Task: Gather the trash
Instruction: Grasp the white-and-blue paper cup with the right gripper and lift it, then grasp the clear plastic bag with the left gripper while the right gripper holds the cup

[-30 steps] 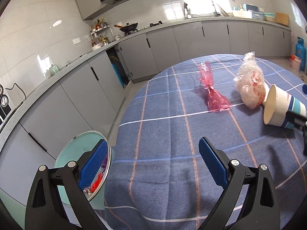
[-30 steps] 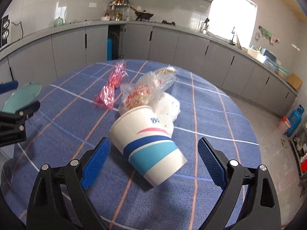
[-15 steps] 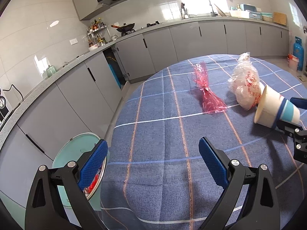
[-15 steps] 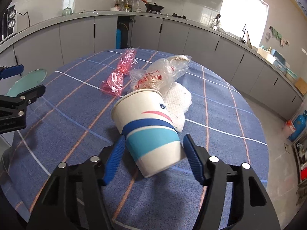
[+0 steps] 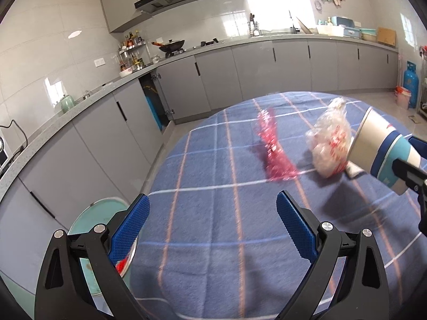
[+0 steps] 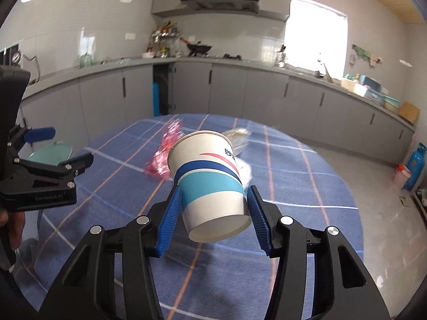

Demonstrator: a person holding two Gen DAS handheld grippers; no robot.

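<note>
My right gripper (image 6: 213,208) is shut on a white paper cup with blue bands (image 6: 208,184) and holds it above the blue checked tablecloth (image 6: 293,213). The cup also shows at the right of the left wrist view (image 5: 381,154). A red plastic wrapper (image 5: 275,152) and a clear plastic bag with red print (image 5: 331,146) lie on the cloth beyond it. My left gripper (image 5: 213,216) is open and empty over the cloth's near left part; it shows at the left of the right wrist view (image 6: 50,160).
A pale green trash bin (image 5: 98,221) with red scraps inside stands on the floor left of the table. Grey kitchen cabinets (image 5: 240,72) run behind. A blue gas cylinder (image 5: 411,82) stands at the far right.
My right gripper closed on the paper cup and lifted it off the cloth. My left gripper stayed open and shifted slightly.
</note>
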